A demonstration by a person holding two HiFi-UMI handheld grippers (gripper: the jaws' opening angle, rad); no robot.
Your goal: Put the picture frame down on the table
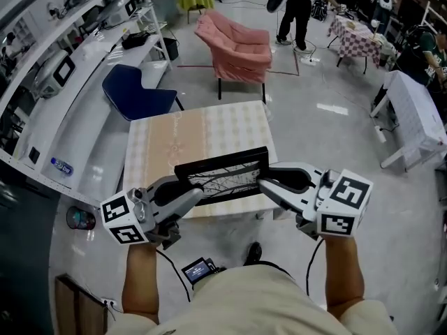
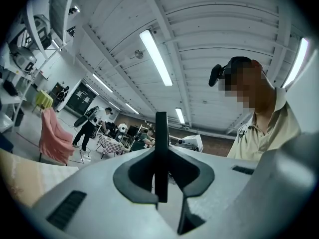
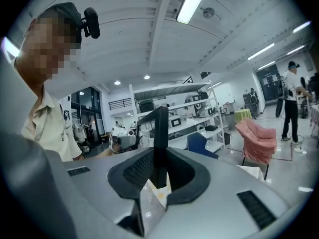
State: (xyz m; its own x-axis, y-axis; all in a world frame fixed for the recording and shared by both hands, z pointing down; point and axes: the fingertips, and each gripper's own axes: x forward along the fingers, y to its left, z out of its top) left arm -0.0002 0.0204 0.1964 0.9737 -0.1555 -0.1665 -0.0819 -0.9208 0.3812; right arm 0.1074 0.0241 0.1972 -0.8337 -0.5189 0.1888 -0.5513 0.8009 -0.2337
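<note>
Left gripper [image 1: 190,195]: my jaws are clamped on the left end of the picture frame [image 1: 223,176], its thin black rim pinched between the pads.
Right gripper [image 1: 271,184]: closed on the opposite end (a grip at each end stops the frame swinging).
Frame: held between my hands over the near edge of the table [image 1: 195,128], apparently not resting on it.
Next: I judge it needs lowering flat before release.

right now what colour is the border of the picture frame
Black. The picture frame shows it best in the head view.
</note>
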